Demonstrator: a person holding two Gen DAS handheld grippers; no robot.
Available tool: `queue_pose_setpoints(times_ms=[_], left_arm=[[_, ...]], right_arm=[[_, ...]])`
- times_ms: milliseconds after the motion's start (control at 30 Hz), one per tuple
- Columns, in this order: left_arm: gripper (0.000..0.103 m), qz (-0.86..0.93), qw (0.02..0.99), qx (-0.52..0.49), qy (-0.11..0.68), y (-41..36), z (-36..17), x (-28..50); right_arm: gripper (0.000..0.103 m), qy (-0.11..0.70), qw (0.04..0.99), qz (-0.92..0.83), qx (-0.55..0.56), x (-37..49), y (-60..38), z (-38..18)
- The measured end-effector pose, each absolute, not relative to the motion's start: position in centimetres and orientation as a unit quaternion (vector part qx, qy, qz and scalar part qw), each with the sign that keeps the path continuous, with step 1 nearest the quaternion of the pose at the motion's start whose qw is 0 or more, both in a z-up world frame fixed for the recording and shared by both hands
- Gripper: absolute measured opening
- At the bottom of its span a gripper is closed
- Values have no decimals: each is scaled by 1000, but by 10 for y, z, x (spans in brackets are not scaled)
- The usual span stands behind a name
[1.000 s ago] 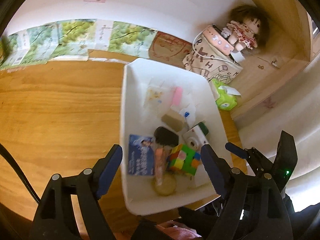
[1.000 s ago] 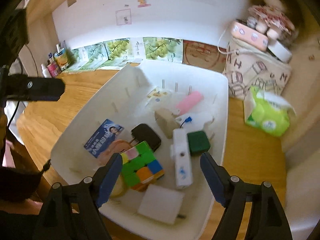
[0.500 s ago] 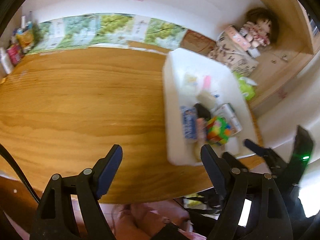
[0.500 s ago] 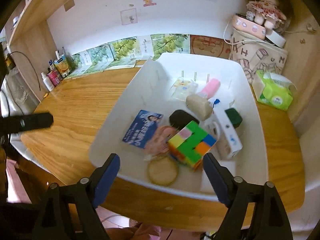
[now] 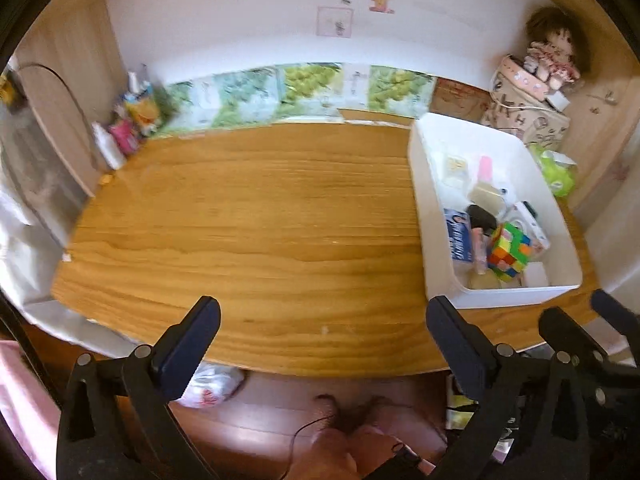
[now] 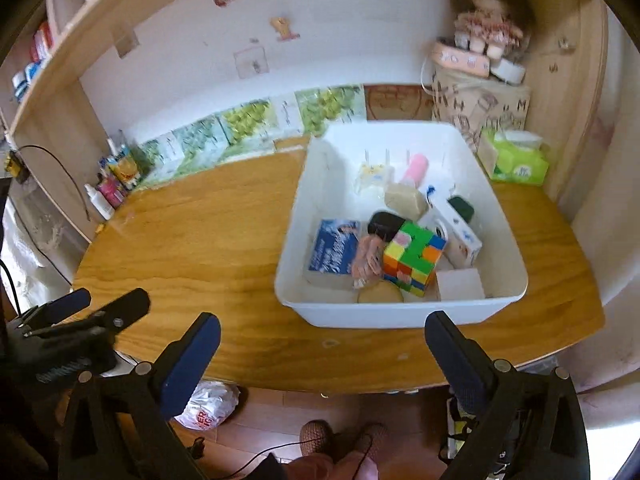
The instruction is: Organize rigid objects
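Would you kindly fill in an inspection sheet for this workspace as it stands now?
Surface: wooden table, its middle bare.
Job's things: white plastic bin on the table's right side holds a multicoloured puzzle cube, a blue booklet, a black oval case, a pink tube and more.
Clutter: small bottles at the far left corner; green tissue pack beside the bin.
Grippers: left gripper and right gripper both opening, nothing between the jaws.
Cables: black cable on the left cabinet.
Surroundings: doll on a patterned bag.
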State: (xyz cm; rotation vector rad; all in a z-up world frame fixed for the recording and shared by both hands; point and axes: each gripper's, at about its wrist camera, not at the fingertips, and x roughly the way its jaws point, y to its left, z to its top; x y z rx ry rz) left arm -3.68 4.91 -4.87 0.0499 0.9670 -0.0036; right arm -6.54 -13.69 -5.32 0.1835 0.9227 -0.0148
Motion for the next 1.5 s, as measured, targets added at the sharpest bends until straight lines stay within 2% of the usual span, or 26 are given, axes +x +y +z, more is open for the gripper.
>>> queue_pose_setpoints(times_ms=[333, 800, 1500], left_arm=[[103, 10, 924, 21, 381, 38, -5, -52], [103, -19, 939, 20, 343, 12, 3, -41], [102, 11, 922, 25, 386, 7, -13, -30]], right_arm=[[102, 425, 903, 15, 62, -78, -133, -22], [103, 404, 910, -54, 76, -74, -163, -20], [103, 435, 895, -40, 86, -54, -178, -37]])
